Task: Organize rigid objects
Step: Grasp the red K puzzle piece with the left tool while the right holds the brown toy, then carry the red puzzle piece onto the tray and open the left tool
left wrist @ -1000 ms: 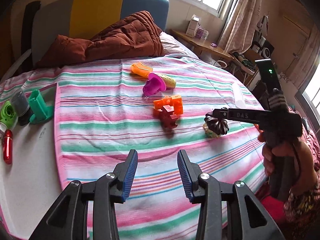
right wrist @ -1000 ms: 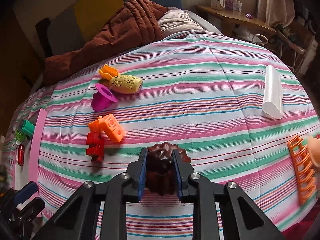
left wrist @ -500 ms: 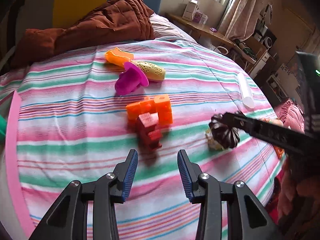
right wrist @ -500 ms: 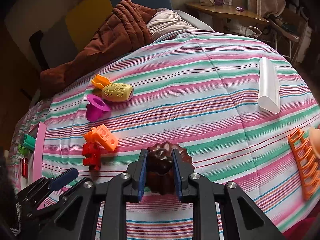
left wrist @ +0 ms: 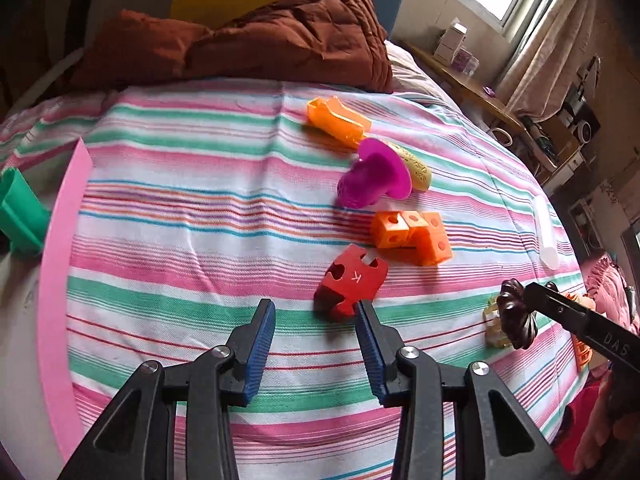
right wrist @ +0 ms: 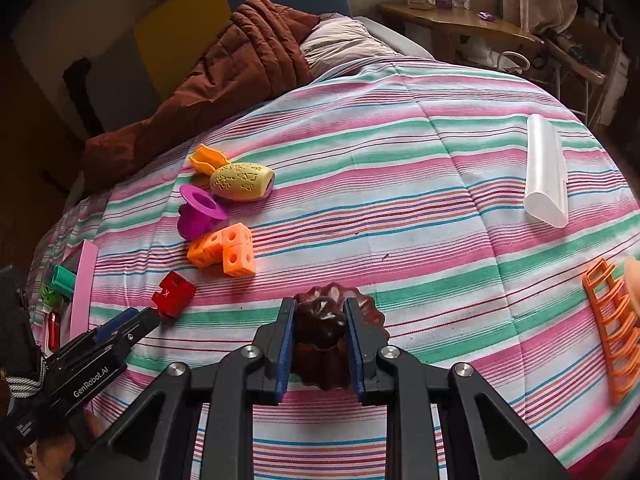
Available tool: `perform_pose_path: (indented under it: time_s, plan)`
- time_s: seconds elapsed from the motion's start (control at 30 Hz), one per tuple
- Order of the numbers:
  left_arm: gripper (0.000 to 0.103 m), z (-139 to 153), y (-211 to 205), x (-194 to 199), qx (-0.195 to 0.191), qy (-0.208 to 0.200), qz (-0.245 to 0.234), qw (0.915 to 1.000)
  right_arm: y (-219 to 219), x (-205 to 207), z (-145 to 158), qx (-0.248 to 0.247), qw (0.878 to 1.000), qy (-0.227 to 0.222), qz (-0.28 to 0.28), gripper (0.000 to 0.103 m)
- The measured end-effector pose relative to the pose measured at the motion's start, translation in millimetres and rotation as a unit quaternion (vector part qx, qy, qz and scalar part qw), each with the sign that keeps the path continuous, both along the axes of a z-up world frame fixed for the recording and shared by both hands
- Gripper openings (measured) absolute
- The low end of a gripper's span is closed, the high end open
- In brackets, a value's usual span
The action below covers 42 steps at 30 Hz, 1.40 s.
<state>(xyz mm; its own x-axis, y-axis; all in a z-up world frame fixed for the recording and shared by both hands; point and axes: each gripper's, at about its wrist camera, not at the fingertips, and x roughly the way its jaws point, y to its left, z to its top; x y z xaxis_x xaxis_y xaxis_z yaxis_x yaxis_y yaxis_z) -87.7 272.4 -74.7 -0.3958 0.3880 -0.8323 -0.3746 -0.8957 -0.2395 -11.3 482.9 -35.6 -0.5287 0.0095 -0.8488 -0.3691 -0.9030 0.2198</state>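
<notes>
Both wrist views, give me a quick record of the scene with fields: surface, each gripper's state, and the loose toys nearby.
surface: striped bedspread
left gripper: open, its right finger beside the red block
right gripper: shut on dark brown fluted piece
near red block: orange cube cluster, magenta flanged piece
further back: yellow patterned cylinder, orange piece
right side: white tube, orange rack

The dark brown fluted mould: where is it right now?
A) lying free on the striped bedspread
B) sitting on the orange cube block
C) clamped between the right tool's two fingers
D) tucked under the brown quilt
C: the right tool is shut on the dark brown fluted mould, its blue pads pressing both of its sides.
</notes>
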Motion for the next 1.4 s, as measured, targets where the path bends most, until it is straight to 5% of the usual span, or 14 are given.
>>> perform_pose_path:
  time_s: [0.33, 0.63, 0.97, 1.4]
  plan:
    - [0.042, -8.9, 57.8, 1.6, -0.113, 0.081, -0.085, 0.9866, 4.9, 1.1, -1.0, -0.019, 1.0, 0.005, -0.009, 0.024]
    - [0.032, -11.7, 45.2, 8.9, -0.096, 0.099, -0.106, 0.9848, 5.6, 0.9, -1.4, -0.037, 0.999, 0.018, -0.002, 0.024]
    - [0.032, -5.1, 19.0, 24.8, -0.053, 0.053, -0.083, 0.9937, -11.9, 2.6, 0.1, -0.039, 0.999, 0.028, 0.023, 0.024]
    - [0.032, 43.6, -44.1, 55.6, 0.019, 0.062, -0.066, 0.9957, -36.2, -0.4, -0.8, -0.016, 0.997, 0.04, 0.065, 0.024]
